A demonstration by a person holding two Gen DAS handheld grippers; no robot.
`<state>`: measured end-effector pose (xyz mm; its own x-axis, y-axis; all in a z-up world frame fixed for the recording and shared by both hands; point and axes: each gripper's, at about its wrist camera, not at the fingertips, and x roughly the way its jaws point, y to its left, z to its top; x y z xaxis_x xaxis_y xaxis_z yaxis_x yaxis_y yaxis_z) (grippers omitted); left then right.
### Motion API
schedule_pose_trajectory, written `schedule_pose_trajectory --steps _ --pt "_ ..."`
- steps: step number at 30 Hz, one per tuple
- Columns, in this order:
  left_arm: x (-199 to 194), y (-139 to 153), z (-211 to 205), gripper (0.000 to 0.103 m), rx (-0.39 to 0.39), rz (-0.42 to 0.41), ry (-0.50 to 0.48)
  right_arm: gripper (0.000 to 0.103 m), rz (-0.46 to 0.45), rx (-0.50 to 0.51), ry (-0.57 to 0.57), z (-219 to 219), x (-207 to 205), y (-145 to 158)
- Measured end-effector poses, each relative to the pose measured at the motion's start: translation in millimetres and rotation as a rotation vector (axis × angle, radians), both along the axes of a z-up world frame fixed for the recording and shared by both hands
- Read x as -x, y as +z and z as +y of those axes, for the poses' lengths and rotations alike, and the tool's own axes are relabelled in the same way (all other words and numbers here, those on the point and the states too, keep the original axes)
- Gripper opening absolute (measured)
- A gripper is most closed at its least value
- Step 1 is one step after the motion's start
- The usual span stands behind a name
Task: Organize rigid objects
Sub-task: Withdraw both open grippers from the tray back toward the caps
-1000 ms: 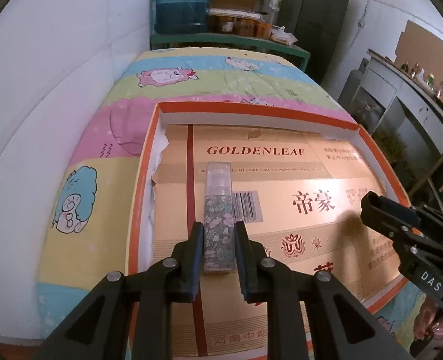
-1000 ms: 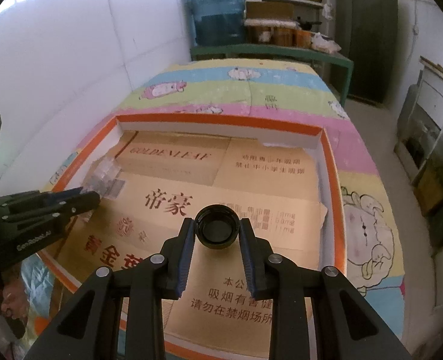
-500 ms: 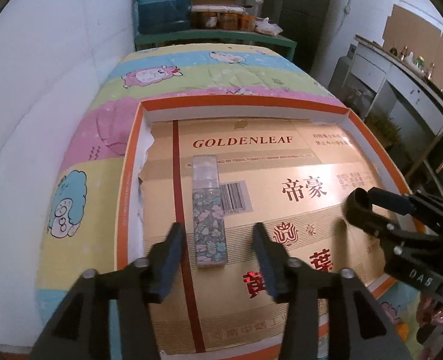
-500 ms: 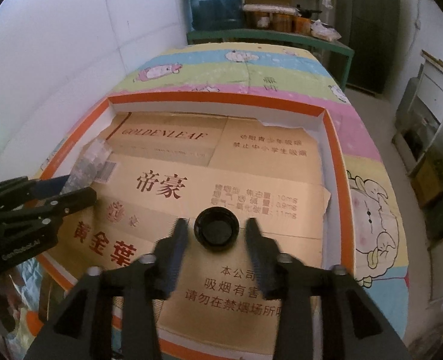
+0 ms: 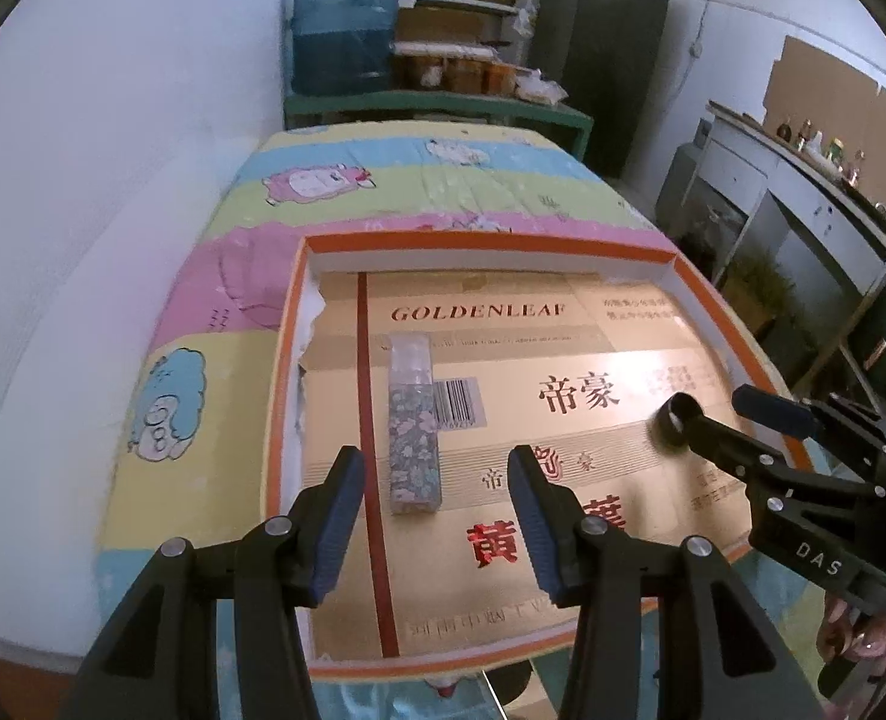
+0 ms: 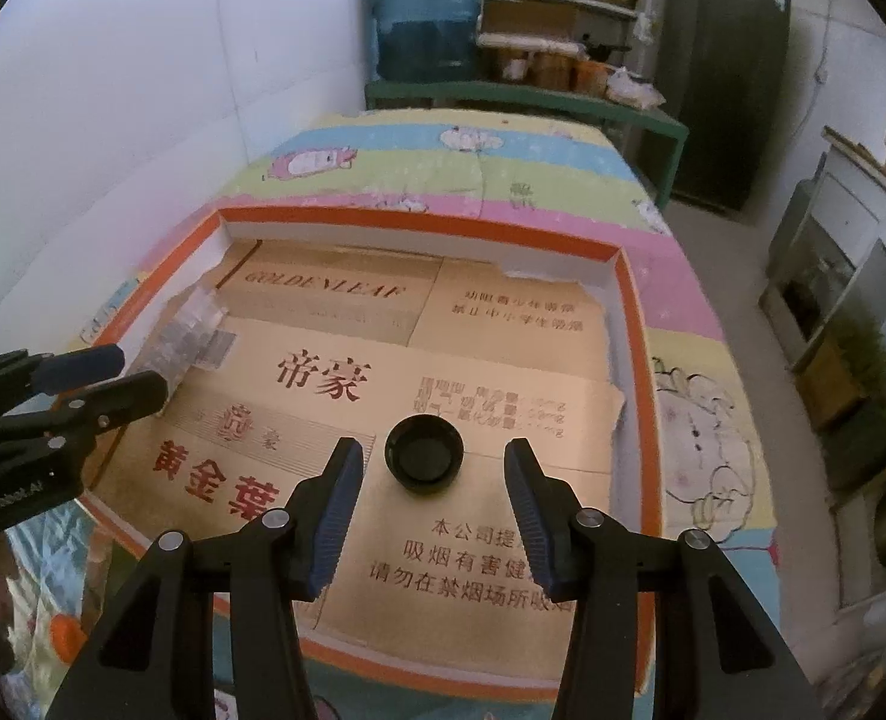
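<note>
Release step: left gripper (image 5: 434, 495) and right gripper (image 6: 431, 495) are both standing with fingers open, floral bottle (image 5: 413, 444) and black cap (image 6: 424, 455) lying free in the cardboard-lined tray (image 5: 491, 243); next, likely withdrawing clear.

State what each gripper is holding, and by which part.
Nothing is held. The left gripper stands open around the floral box; the right gripper stands open around the black cap.

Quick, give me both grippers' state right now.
Left gripper: open, holding nothing; floral box lies free ahead.
Right gripper: open, holding nothing; black cap sits free ahead.
</note>
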<state>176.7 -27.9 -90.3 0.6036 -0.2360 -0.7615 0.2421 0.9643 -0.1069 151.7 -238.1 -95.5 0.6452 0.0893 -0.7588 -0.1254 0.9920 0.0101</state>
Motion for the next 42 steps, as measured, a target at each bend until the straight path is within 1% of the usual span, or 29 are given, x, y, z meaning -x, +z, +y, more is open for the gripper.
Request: schedule_pose_trajectory --steps 4,13,24,34,42 --pt "12.5 9.2 2.4 0.049 0.004 -0.029 0.024 0.051 -0.014 -0.006 -0.011 0.8 8.7 7.7" --pt "37.6 28.2 4.3 0.049 -0.022 -0.062 0.068 0.051 -0.039 -0.026 -0.028 4.3 40.7 22.9" --pt "67.4 42.6 8.0 0.049 -0.011 -0.082 0.072 0.051 -0.063 -0.027 -0.033 6.5 79.6 38.9" --pt "93.5 55.4 10.7 0.049 -0.024 -0.105 0.074 0.051 -0.083 -0.026 -0.036 8.3 111.6 51.8" --pt "117.3 67.5 19.1 0.049 -0.010 -0.128 0.075 0.051 -0.103 -0.027 -0.033 12.0 134.1 62.1"
